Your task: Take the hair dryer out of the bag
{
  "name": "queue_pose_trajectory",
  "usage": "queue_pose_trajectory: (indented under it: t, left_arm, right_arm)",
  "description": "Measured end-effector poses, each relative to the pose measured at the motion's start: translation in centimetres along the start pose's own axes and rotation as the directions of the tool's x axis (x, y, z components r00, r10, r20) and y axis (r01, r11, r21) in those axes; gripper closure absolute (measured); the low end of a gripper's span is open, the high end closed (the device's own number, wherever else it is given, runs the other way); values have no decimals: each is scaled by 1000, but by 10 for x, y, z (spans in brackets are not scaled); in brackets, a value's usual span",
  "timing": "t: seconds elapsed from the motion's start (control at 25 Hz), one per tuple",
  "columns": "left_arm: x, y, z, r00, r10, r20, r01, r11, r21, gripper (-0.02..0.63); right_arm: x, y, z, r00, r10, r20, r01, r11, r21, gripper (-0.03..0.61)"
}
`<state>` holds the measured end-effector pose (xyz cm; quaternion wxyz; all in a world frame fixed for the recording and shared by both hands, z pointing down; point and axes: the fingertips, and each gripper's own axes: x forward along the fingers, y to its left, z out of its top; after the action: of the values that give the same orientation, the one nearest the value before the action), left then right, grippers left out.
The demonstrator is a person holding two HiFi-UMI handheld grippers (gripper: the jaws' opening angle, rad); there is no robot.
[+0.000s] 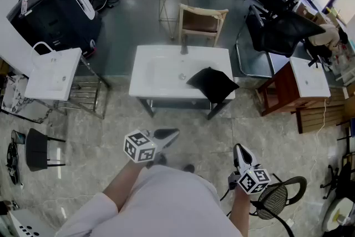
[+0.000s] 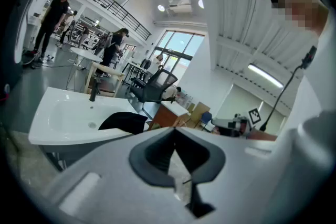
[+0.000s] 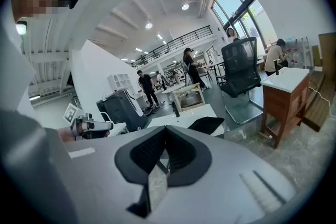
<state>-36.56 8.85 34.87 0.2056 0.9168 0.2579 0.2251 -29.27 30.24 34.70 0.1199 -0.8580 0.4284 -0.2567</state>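
Both grippers are shut tight with nothing in them, so this is the very start of the job. The left gripper (image 1: 173, 133) and right gripper (image 1: 238, 148) are held out in front of the person, angled a bit downward, jaws pressed together in both gripper views and only floor showing past them.

The bag (image 1: 213, 83) is black and soft-looking. It lies flat on the right front part of the white sink (image 1: 161, 72), with one corner reaching the right edge. The sink is well apart from both grippers, with a stretch of tiled floor in between. No hair dryer is visible anywhere, so my guess is it's inside the bag. I can't tell from here which side the bag opens on.

Step in hand, I'd say: the approach, with nothing touched yet.

What the next move needs, as far as I can judge:
- get closer to the sink so the bag is in reach
- spread the jaws on both sides, they can't grab anything like this
- find the opening, then probably one gripper pins or lifts the fabric while the other goes in

Floppy fabric tends to drag along if nothing holds it down
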Motion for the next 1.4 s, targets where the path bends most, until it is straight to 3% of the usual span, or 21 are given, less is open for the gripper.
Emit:
queue_pose_trajectory:
  t: [0.56, 1.16, 1.4]
  left_arm:
    - [0, -22, -12, 1000, 20, 8, -20, 1000, -8, 612]
    - [51, -72, -40, 997, 60, 45, -58, 997, -41, 612]
    - [76, -89, -54, 999, 48, 25, -47, 998, -48, 612]
  right_arm:
    - [-18, -2, -5, 1000, 28, -8, -28, 1000, -12, 574]
    - [-63, -60, -12, 998, 53, -46, -54, 998, -19, 572]
    - [-79, -83, -17, 998, 48, -50, -48, 999, -9, 573]
